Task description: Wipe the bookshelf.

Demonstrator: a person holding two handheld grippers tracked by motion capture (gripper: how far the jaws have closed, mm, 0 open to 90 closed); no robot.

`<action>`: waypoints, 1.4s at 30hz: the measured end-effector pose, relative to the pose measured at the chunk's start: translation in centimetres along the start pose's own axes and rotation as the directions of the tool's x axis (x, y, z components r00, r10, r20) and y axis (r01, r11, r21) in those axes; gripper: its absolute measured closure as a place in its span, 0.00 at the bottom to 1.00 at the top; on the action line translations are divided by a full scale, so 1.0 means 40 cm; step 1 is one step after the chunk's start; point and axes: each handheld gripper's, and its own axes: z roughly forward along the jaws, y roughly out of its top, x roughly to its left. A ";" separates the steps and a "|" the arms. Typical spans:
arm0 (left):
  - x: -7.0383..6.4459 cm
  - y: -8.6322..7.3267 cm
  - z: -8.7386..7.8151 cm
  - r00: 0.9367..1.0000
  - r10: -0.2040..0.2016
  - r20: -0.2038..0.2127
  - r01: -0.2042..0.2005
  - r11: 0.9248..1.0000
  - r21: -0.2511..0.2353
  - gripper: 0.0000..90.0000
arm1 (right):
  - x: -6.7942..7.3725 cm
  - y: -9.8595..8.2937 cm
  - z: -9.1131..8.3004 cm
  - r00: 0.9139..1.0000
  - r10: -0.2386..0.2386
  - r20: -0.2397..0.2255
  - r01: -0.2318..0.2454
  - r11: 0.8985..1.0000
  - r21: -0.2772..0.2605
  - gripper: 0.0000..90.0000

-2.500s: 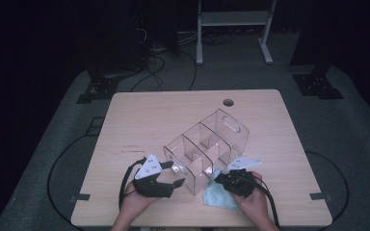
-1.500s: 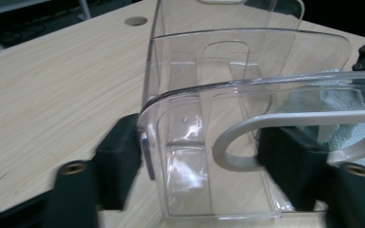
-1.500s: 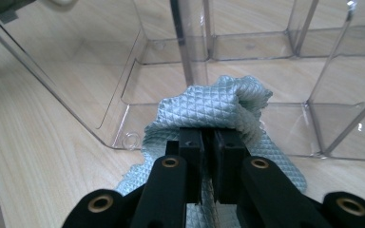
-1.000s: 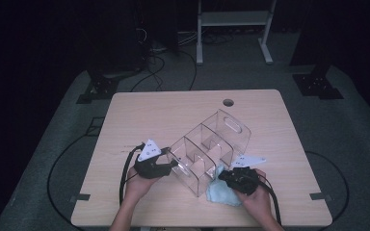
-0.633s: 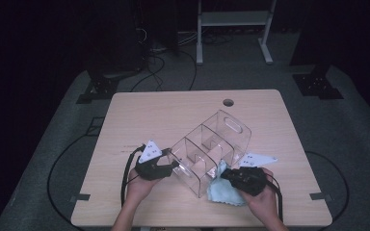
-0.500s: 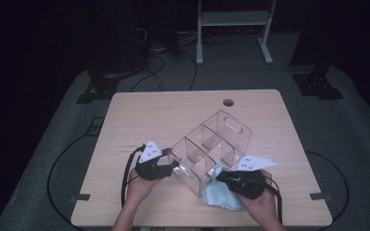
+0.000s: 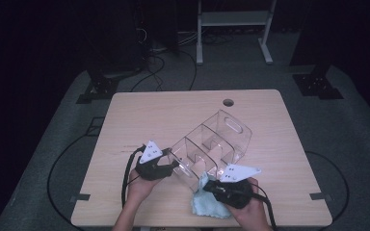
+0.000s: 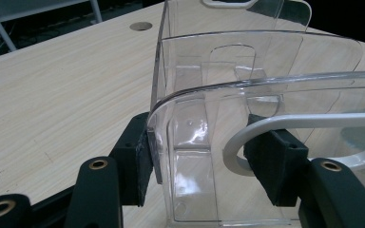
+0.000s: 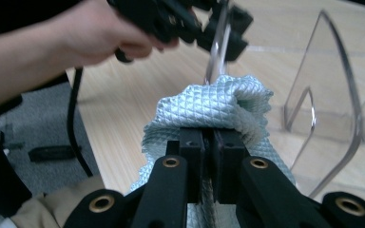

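Note:
A clear plastic organizer with several compartments lies slanted mid-table. My left gripper is shut on its near end wall. In the left gripper view the pads bracket that wall of the organizer beside its handle cutout. My right gripper is shut on a light blue quilted cloth next to the organizer's near end. In the right gripper view the cloth bunches up over the shut jaws of that gripper. Beyond it are the left gripper and the organizer.
The wooden table has a round cable hole at its far edge. A white metal frame and cables lie on the dark floor behind. Both grippers sit close to the table's near edge.
The left gripper has moved up onto the organizer's end wall, and the organizer has shifted slightly. The right gripper has drawn the cloth a little toward the organizer.

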 end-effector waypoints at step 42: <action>0.003 -0.001 -0.001 1.000 -0.012 -0.003 0.012 1.000 -0.002 0.50 | 0.002 -0.068 0.063 0.999 0.034 0.005 -0.034 0.996 0.082 0.94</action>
